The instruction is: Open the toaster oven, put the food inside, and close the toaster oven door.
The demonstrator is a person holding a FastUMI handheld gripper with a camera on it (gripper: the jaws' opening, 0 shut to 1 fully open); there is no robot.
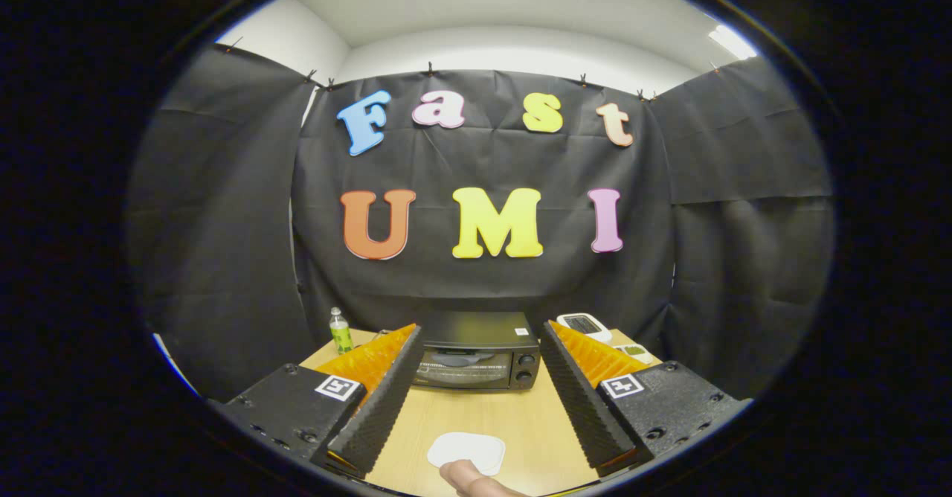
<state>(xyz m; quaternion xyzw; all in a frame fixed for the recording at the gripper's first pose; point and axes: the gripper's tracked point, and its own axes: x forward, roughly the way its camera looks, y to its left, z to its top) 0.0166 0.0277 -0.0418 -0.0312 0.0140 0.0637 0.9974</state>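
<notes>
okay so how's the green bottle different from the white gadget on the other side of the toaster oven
The green bottle stands upright left of the toaster oven; the white gadget lies low and flat to its right. The bottle is tall, narrow and green with a pale cap; the gadget is wide, white, with a dark panel. Both sit on the wooden table, beyond the fingers of the open, empty gripper.

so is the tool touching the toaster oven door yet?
Apart. In the gripper view the tool is open, its fingers spread wide, and bare table shows between them and the closed toaster oven beyond.
</notes>
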